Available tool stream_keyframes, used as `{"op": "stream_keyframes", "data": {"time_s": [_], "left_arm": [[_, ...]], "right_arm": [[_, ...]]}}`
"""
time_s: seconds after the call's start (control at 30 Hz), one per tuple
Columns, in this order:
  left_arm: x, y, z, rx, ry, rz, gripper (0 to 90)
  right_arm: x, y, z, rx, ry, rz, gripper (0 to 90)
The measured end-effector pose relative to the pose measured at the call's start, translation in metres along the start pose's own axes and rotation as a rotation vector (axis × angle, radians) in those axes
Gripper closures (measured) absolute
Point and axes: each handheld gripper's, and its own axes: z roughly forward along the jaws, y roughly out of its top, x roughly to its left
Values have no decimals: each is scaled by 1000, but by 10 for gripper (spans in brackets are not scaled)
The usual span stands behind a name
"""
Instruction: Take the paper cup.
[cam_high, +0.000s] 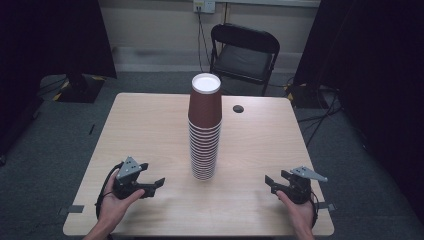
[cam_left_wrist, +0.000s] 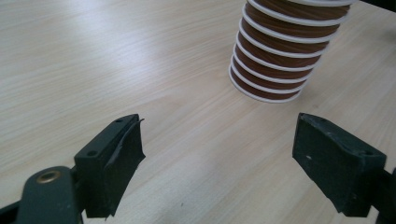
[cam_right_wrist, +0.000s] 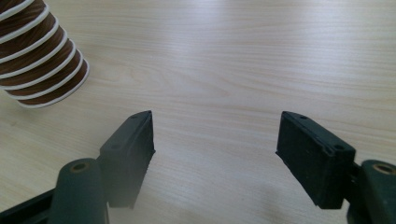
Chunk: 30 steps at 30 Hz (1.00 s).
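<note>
The tall stack of brown paper cups (cam_high: 205, 131) could tip over if the wide-open, empty left tongs (cam_high: 156, 183) or right tongs (cam_high: 270, 182) bump it sideways.

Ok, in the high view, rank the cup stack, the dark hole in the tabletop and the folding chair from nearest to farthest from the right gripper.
From the right gripper, at the table's near right:
1. Cup stack, mid-table, to the gripper's left.
2. Dark hole, farther back, near the table's far edge.
3. Folding chair, on the floor beyond the table.
</note>
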Motion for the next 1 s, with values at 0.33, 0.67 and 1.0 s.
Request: {"op": "stream_keyframes", "data": {"time_s": [0.33,0.67,1.0], "left_arm": [[-6,5,-1,-5,-13,12,162],[-25,32,-13,-81,-59,57,159],[-30,68,-14,-179,-116,27,176]], "right_arm": [[1,0,2,20,27,-1,263],[12,2,-8,9,42,-51,258],[11,2,-9,9,68,-38,263]]}}
